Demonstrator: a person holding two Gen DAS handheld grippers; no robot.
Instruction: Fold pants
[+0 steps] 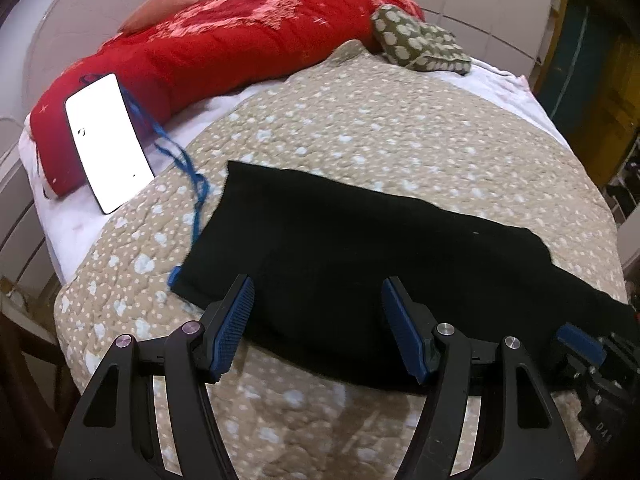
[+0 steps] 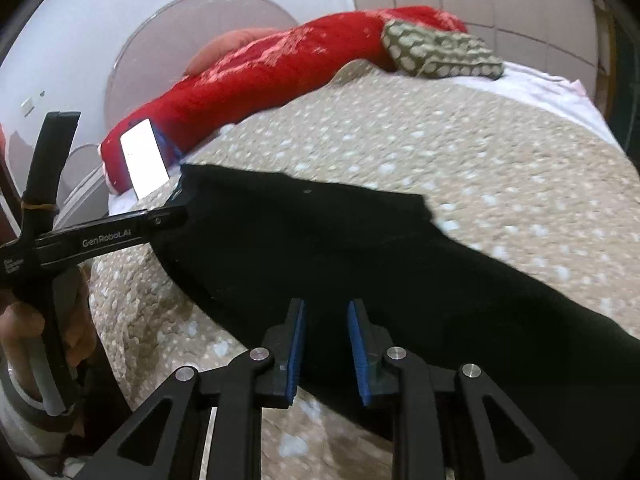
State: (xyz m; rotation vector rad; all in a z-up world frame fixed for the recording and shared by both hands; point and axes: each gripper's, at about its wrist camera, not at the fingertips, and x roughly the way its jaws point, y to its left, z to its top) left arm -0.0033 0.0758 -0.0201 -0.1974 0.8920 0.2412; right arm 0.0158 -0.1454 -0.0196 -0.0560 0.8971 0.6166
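Across the quilt (image 1: 360, 128), black pants (image 1: 360, 248) lying long from nine to three. Left gripper (image 1: 318, 300) spread wide above the near hem; right gripper (image 2: 326, 320) narrowly parted, pinching nothing, nearer the leg end.

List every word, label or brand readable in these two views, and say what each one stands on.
"Gen Robot.AI": white print on the black body of the left tool, seen in the right wrist view.
Small white lines left of that brand: too small to read.
"DA…": a cut-off marking on the right tool at the left wrist view's lower right edge; the rest is unreadable.
Phone: bright white screen, no readable text.
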